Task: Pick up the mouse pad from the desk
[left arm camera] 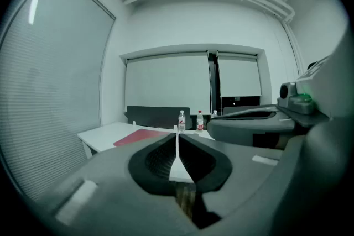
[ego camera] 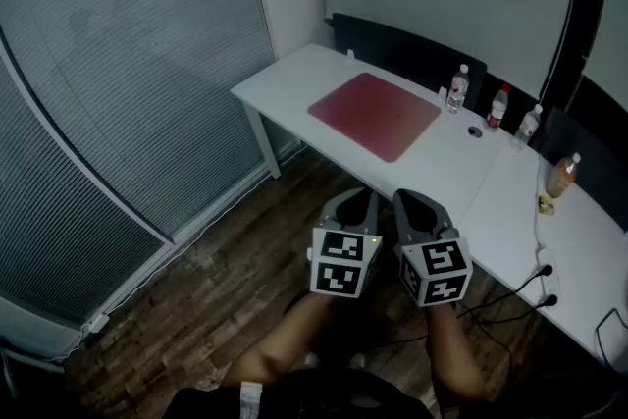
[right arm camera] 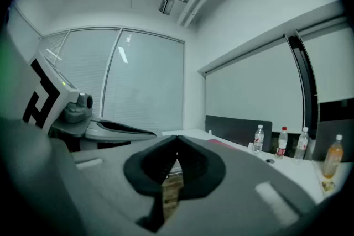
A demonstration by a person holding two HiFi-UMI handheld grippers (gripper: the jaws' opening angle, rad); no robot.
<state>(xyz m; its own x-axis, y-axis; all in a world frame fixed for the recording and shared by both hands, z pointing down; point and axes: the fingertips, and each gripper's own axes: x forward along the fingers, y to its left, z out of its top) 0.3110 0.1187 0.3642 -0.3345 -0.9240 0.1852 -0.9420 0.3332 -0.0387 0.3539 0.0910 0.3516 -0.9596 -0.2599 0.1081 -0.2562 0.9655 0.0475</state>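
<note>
Left gripper [ego camera: 359, 204] and right gripper [ego camera: 409, 207] hang side by side above the wooden floor [ego camera: 221, 285], both sets of jaws pressed together with nothing between them, well short of the white desk [ego camera: 294, 78], where the red mouse pad [ego camera: 375, 116] lies flat, water bottles [ego camera: 457, 88] just beyond it.

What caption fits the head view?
Left gripper and right gripper, both shut, short of the desk bearing a red mouse pad.
</note>
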